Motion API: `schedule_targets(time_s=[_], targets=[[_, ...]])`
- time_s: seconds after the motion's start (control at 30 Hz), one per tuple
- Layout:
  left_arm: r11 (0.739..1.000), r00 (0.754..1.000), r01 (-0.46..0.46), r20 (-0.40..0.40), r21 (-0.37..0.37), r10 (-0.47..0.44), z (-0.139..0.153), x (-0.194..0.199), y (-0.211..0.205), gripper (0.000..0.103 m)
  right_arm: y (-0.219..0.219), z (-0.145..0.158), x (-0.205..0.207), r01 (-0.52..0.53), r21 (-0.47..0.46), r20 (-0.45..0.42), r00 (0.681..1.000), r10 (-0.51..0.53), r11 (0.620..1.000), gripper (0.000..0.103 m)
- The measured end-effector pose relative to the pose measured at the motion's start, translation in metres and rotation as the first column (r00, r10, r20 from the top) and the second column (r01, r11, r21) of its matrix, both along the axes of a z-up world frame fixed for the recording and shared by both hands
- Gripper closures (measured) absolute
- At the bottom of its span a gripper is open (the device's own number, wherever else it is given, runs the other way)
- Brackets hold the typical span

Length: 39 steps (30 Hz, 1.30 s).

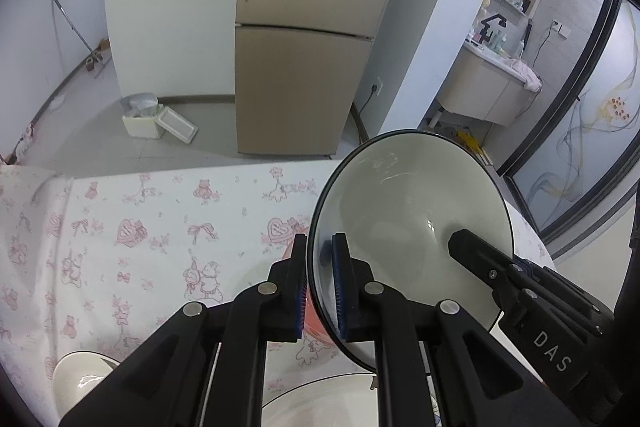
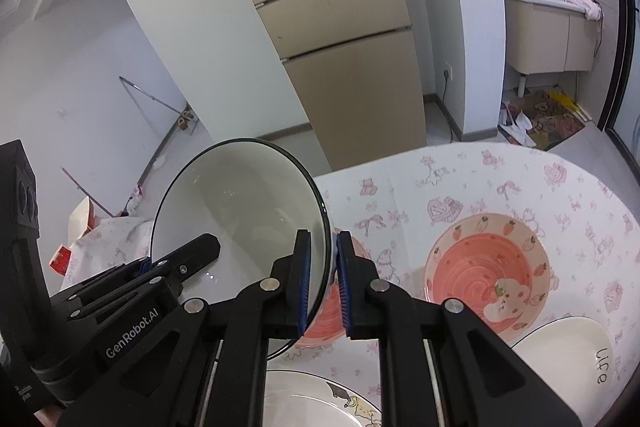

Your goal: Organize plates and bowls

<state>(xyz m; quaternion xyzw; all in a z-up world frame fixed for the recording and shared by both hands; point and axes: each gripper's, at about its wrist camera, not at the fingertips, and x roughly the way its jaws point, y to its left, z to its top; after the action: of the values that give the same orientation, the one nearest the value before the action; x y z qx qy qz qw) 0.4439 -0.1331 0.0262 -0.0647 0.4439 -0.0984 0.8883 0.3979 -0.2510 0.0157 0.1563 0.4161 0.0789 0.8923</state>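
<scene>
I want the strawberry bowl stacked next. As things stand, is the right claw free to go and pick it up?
Probably not yet. The right claw is shut on the rim of the white bowl, which the left claw grips too. The pink strawberry bowl lies uncovered on the tablecloth.

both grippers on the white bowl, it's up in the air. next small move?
Probably lower it toward a stacking spot, perhaps the pink bowl. The left gripper and right gripper each pinch opposite rims of the white bowl, which hangs tilted above the table. The other dishes lie below, so it has not been set down yet.
</scene>
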Motion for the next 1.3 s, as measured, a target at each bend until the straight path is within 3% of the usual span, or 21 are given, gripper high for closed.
schedule_targets(time_s=[0.3,0.43,0.53,0.63,0.8,0.93,1.3], targets=[[1.0,0.996,0.022,-0.081,0.015,-0.021,-0.045,0.023,0.003,0.091,0.0,-0.036,0.018,0.001,0.018,-0.09,0.996,0.0,1.0,0.091],[0.999,0.996,0.016,-0.094,0.041,-0.012,-0.059,0.028,0.006,0.091,0.011,-0.05,0.022,-0.01,-0.014,-0.118,0.993,0.008,1.0,0.091],[0.995,0.995,-0.004,-0.104,0.1,0.014,-0.07,0.032,0.008,0.091,0.017,-0.053,0.022,-0.015,-0.038,-0.12,0.993,0.011,0.999,0.091],[0.996,0.994,-0.002,-0.112,0.092,0.012,-0.079,0.036,0.013,0.091,0.021,-0.053,0.02,-0.014,-0.066,-0.109,0.994,0.006,0.998,0.091],[0.995,0.995,0.017,-0.099,0.097,-0.008,-0.079,0.034,0.008,0.092,0.018,-0.058,0.024,0.01,-0.115,-0.117,0.993,-0.024,0.993,0.091],[0.99,0.996,0.022,-0.087,0.141,-0.009,-0.076,0.031,0.0,0.092,0.009,-0.059,0.027,0.011,-0.084,-0.118,0.993,-0.021,0.996,0.091],[0.994,0.995,0.025,-0.097,0.11,-0.014,-0.077,0.033,0.004,0.092,0.013,-0.061,0.027,-0.001,-0.113,-0.125,0.992,-0.014,0.994,0.091]])
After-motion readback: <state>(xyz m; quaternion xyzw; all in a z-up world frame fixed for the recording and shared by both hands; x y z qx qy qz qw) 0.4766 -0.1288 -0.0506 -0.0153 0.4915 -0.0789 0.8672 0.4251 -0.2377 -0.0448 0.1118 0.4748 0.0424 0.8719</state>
